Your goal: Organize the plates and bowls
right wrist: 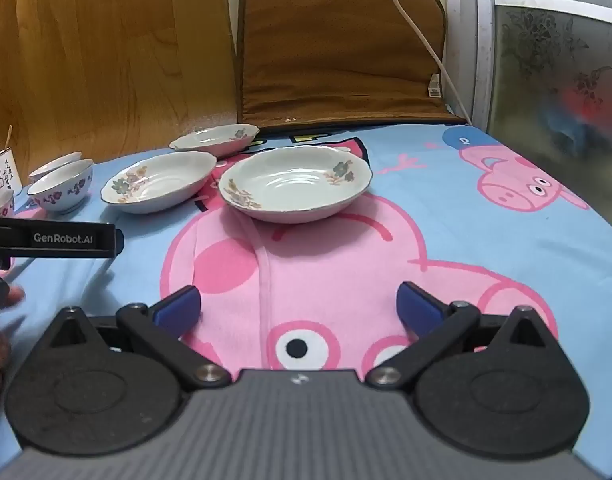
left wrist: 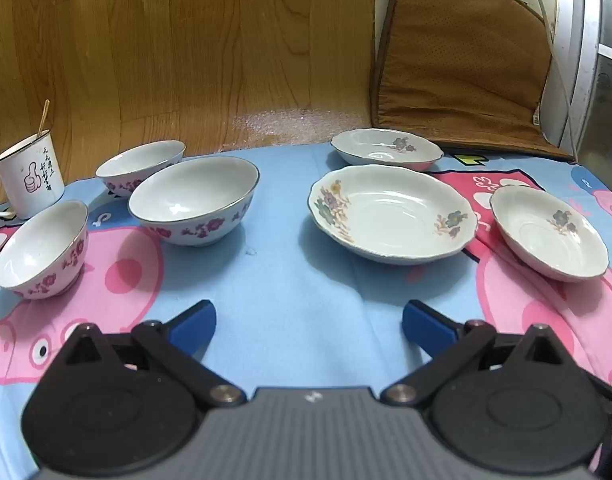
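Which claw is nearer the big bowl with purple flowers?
Left. The left claw faces the big bowl just ahead-left; the right claw sits farther off, with that bowl far left.

A white mug (left wrist: pixel 28 178) stands on the cartoon-pig cloth (left wrist: pixel 298 280) near a brown cushion (left wrist: pixel 457 60).

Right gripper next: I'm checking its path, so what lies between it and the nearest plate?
Only bare cartoon-pig cloth lies between the right gripper and the nearest plate, as the right wrist view shows.
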Tool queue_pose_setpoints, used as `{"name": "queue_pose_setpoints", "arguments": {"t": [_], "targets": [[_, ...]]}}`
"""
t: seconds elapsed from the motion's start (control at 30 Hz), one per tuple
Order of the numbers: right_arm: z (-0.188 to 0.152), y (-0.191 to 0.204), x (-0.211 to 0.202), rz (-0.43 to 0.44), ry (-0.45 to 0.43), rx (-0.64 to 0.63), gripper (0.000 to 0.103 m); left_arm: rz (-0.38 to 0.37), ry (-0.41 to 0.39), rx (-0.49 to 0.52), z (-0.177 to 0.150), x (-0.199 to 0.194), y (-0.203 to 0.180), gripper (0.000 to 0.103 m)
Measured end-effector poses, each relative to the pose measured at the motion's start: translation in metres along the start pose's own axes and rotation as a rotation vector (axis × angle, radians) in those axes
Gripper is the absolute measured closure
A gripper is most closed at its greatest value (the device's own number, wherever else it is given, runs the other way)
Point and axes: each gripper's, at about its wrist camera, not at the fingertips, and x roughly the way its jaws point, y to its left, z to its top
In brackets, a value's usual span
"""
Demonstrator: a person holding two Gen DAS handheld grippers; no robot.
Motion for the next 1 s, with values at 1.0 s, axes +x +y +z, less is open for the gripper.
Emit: {"name": "queue_pose_setpoints", "arguments": {"t": [1.0], "targets": [[-0.003,-0.012,-0.006,0.051,-0.049,0.09,0.0,-0.048,-0.004,0.041,-0.003,-0.008,0.001,0.0]]}}
